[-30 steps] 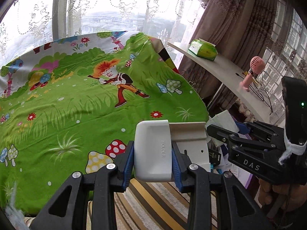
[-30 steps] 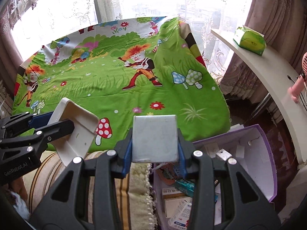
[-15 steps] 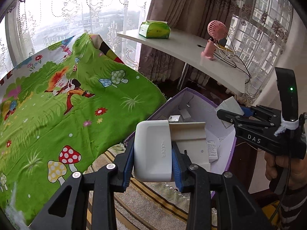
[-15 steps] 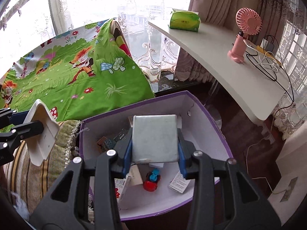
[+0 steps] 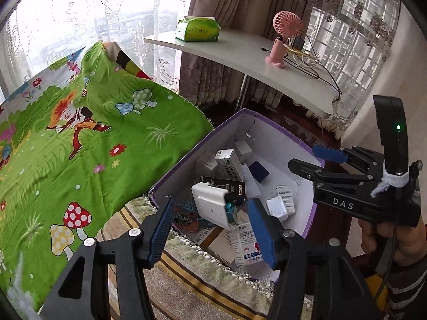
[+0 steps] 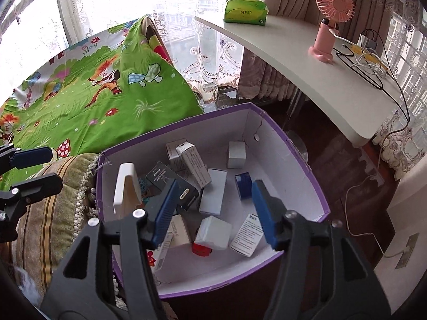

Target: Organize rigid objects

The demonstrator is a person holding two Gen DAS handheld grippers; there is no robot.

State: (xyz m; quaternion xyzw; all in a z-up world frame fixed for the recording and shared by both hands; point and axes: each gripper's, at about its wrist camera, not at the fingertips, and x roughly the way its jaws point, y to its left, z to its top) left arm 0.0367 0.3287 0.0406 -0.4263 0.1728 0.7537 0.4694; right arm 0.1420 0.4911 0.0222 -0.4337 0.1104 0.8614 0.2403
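Over the purple cardboard box (image 6: pixel 291 144), both tongs (image 5: pixel 210 229) (image 6: pixel 213 210) are opening, empty, above glossy rectangular cartons.

1 purple-edged box (image 6: pixel 280 144) at 6 o'clock, approx. a dozen small cartons in it; exact no. unclear, some overlap. 1 white holder (image 6: pixel 125 186) at its 9 o'clock wall. On the worktop (image 6: pixel 307 61): 1 pink fan (image 6: pixel 331 18), 1 green tissue pack (image 6: pixel 245 10). 2 grippers, 2 fingers (image 6: pixel 165 208) ea.
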